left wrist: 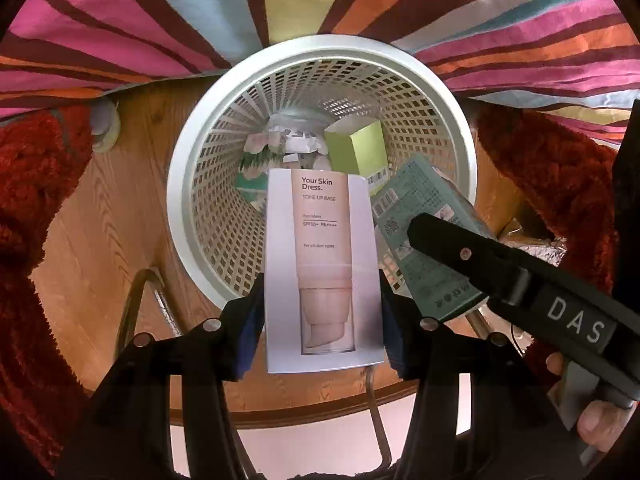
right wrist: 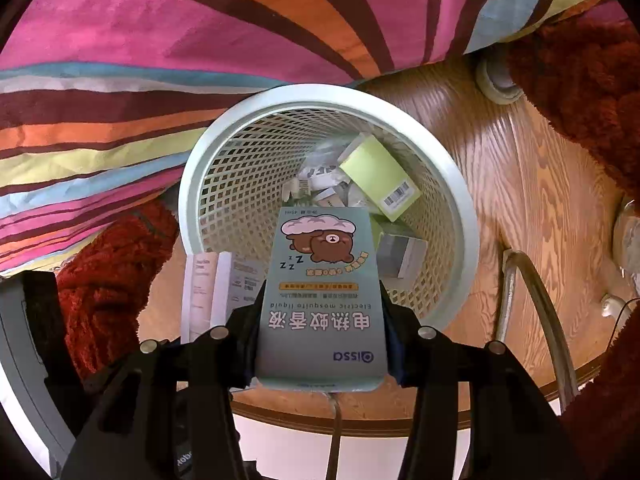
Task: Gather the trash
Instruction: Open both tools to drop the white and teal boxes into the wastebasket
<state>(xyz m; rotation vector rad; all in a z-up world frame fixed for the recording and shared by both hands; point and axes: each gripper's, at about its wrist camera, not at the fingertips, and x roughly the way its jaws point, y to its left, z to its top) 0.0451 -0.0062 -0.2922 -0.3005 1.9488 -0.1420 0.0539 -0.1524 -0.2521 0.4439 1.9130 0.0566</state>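
A white mesh basket [left wrist: 200, 152] stands on the wooden floor; it also shows in the right wrist view [right wrist: 192, 184]. Inside lie a lime green box [left wrist: 356, 148], crumpled papers [left wrist: 288, 140] and other packaging. My left gripper [left wrist: 320, 324] is shut on a white skin-cream box [left wrist: 320, 264], held over the basket's near rim. My right gripper [right wrist: 322, 336] is shut on a teal mosquito-liquid box [right wrist: 324, 296], also over the near rim. The teal box [left wrist: 424, 240] and right gripper [left wrist: 500, 268] show beside the white box. The white box [right wrist: 204, 288] shows left of the teal one.
A striped colourful cloth [left wrist: 160, 20] hangs behind the basket. Red fluffy fabric [left wrist: 32, 200] lies on both sides. A metal chair frame [right wrist: 532, 300] curves over the wood floor [right wrist: 540, 184]. A round caster [right wrist: 498, 80] sits at the back right. Crumpled foil [left wrist: 536, 246] lies at right.
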